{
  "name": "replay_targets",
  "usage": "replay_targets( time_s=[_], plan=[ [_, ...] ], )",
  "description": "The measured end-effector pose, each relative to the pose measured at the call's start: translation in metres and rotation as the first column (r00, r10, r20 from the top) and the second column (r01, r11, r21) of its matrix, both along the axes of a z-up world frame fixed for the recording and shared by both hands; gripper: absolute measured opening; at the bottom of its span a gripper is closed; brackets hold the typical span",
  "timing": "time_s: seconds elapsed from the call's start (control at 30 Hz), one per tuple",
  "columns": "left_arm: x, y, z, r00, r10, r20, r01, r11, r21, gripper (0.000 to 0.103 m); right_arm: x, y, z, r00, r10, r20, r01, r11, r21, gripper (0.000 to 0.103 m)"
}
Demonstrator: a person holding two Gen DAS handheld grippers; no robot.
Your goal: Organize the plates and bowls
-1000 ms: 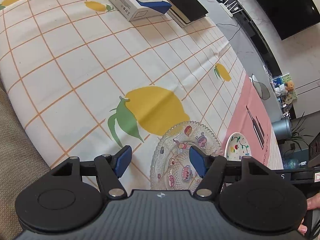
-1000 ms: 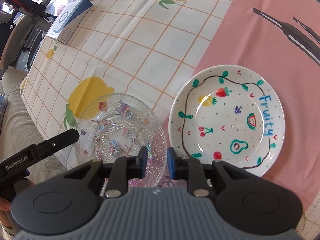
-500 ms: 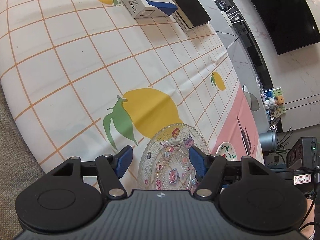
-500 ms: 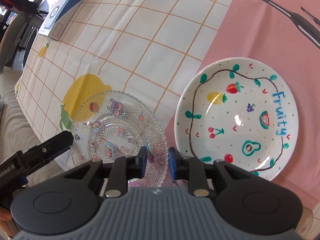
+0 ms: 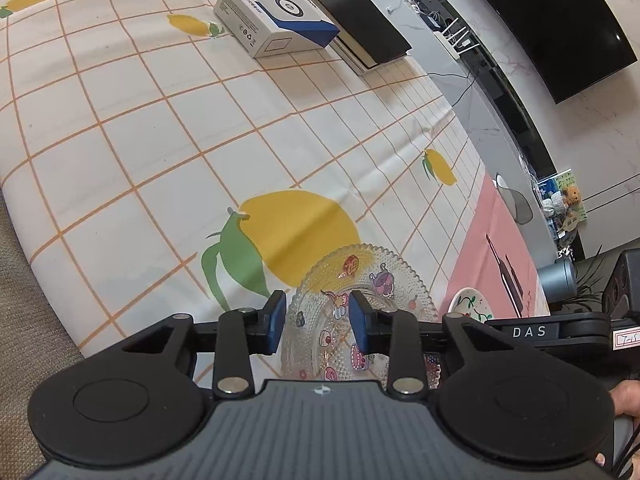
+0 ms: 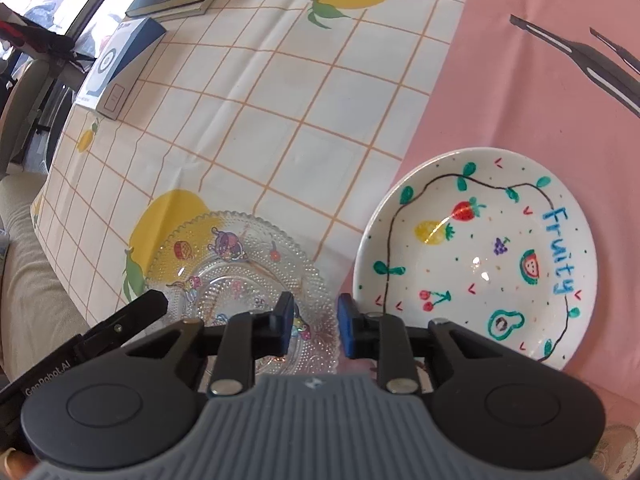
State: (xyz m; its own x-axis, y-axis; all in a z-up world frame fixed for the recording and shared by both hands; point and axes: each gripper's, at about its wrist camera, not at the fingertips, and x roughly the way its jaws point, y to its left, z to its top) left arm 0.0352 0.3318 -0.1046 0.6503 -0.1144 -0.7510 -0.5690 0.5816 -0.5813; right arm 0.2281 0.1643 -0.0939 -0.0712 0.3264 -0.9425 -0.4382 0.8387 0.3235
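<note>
A clear beaded glass plate (image 5: 360,280) with cartoon stickers lies flat on the lemon-print cloth. My left gripper (image 5: 317,320) hovers over the plate's near left part. Its jaws are closing, with the plate showing in the gap below and the pads not pressing on it. In the right wrist view one left finger (image 6: 136,312) reaches the glass plate (image 6: 224,272) at its left rim. My right gripper (image 6: 316,324) hangs above the plate's right rim, its jaws closing and narrow, gripping nothing. A white plate (image 6: 480,256) painted with fruit and the word "Fruity" lies to the right on the pink mat (image 6: 520,80).
A blue and white box (image 5: 276,24) and a stack of dark books (image 5: 360,28) lie at the table's far end. A beige cushion (image 5: 24,320) borders the table's near left edge. Beyond the pink mat stand a grey cylinder (image 5: 558,282) and a low TV bench.
The left gripper's jaws have narrowed a lot over the glass plate. The right gripper's gap and both plates look much the same.
</note>
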Motion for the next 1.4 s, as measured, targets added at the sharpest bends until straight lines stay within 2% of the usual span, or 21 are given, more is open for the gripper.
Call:
replay_targets(
  time_s=[0.13,0.23,0.37,0.6,0.63,0.77,0.93,1.1,1.3,1.4],
  plan=[
    [-0.005,0.0,0.01,0.999,0.023,0.033,-0.024,0.999,0.031,0.037,-0.005,0.002,0.002,1.0,0.004,0.007,-0.004,1.0,-0.003,0.024],
    [-0.005,-0.002,0.019,1.0,0.018,0.023,-0.019,0.998,0.056,0.037,-0.005,-0.001,0.006,1.0,-0.023,-0.006,0.023,0.999,0.029,0.024],
    [-0.003,-0.004,0.023,1.0,0.0,-0.002,0.0,0.999,0.041,0.037,-0.006,-0.003,0.018,0.999,-0.038,0.014,0.037,0.999,0.038,0.024],
    [0.003,-0.007,0.045,1.0,-0.014,0.011,0.013,0.998,0.054,0.037,-0.004,-0.011,0.039,0.997,-0.065,0.027,0.063,0.996,0.061,0.024],
    [0.004,-0.007,0.047,1.0,-0.008,0.007,0.008,0.998,0.055,0.036,-0.004,-0.012,0.041,0.997,-0.069,0.03,0.067,0.996,0.064,0.024],
    [0.011,-0.009,0.049,1.0,0.005,-0.023,-0.004,0.998,0.061,0.017,-0.002,-0.017,0.048,0.996,-0.077,0.041,0.075,0.995,0.066,0.024],
    [0.013,-0.005,0.04,1.0,0.009,-0.016,-0.009,1.0,-0.006,0.013,0.004,-0.027,0.043,0.994,-0.109,0.027,0.107,0.992,0.064,0.024],
    [0.017,-0.003,0.045,1.0,0.011,-0.009,-0.012,0.999,-0.046,0.012,0.009,-0.037,0.043,0.99,-0.144,0.008,0.142,0.986,0.089,0.024],
    [0.038,-0.009,0.072,1.0,-0.009,-0.028,0.008,0.999,-0.034,0.012,0.017,-0.05,0.063,0.984,-0.178,0.009,0.175,0.976,0.128,0.024],
    [0.057,-0.02,0.089,0.998,-0.049,-0.04,0.048,0.999,-0.015,0.012,0.022,-0.065,0.077,0.978,-0.207,0.01,0.203,0.968,0.148,0.024]
  ],
)
